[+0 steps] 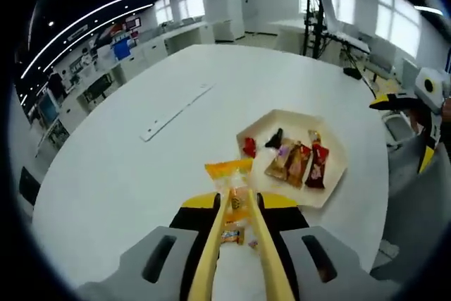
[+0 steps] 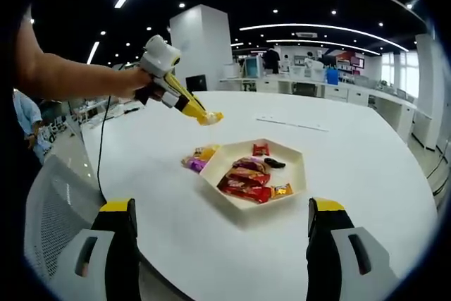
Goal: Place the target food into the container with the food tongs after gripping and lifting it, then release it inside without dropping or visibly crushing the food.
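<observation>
My left gripper [image 1: 241, 206] is shut on yellow food tongs [image 1: 211, 244]. The tong tips pinch an orange-yellow snack packet [image 1: 230, 172] held up off the table, just left of a white hexagonal tray [image 1: 276, 120]. The tray holds several wrapped snacks [image 1: 299, 162]. In the right gripper view a hand holds the left gripper [image 2: 163, 61] high, with the packet [image 2: 210, 118] hanging above and behind the tray [image 2: 297, 168]. My right gripper [image 2: 222, 206] stands open near the tray's front, with nothing between its jaws.
Two or three loose packets [image 2: 199, 157] lie on the round white table [image 2: 366, 167] against the tray's left side. A flat white strip [image 1: 175, 111] lies farther out. A mesh chair back [image 2: 49, 209] stands at the table's edge.
</observation>
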